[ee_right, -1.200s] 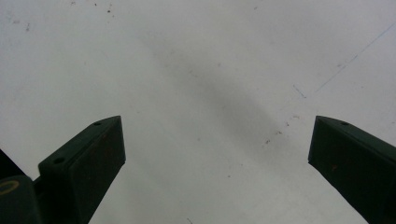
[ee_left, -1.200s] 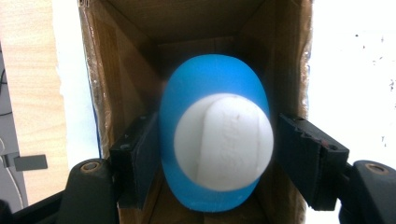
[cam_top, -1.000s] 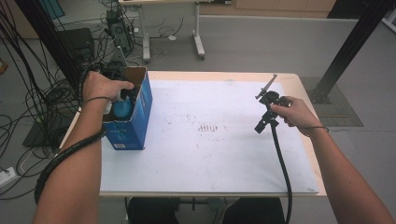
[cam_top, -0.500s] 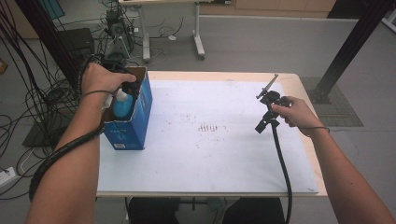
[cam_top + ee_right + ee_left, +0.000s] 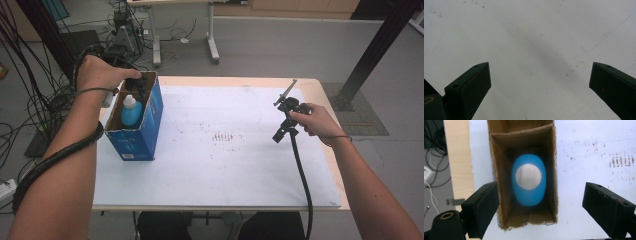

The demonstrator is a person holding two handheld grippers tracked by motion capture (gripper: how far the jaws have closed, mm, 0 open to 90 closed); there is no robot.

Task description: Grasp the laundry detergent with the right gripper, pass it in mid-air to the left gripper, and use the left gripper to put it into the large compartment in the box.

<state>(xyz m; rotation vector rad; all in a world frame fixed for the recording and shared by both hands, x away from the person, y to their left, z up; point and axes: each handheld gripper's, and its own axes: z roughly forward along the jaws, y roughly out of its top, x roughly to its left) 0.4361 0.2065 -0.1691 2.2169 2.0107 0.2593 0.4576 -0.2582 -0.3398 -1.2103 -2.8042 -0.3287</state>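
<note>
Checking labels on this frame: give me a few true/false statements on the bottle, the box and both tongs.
1. The blue bottle stands inside the cardboard box. True.
2. The left tongs are clamped on the bottle. False: the jaws have just been opening and stand wide above the box, nothing between the pads.
3. The right tongs are open over the bare white table cover. True.
4. The box sits at the table's right edge. False: it sits at the left edge.
5. The bottle's cap is blue. False: it is white.
</note>
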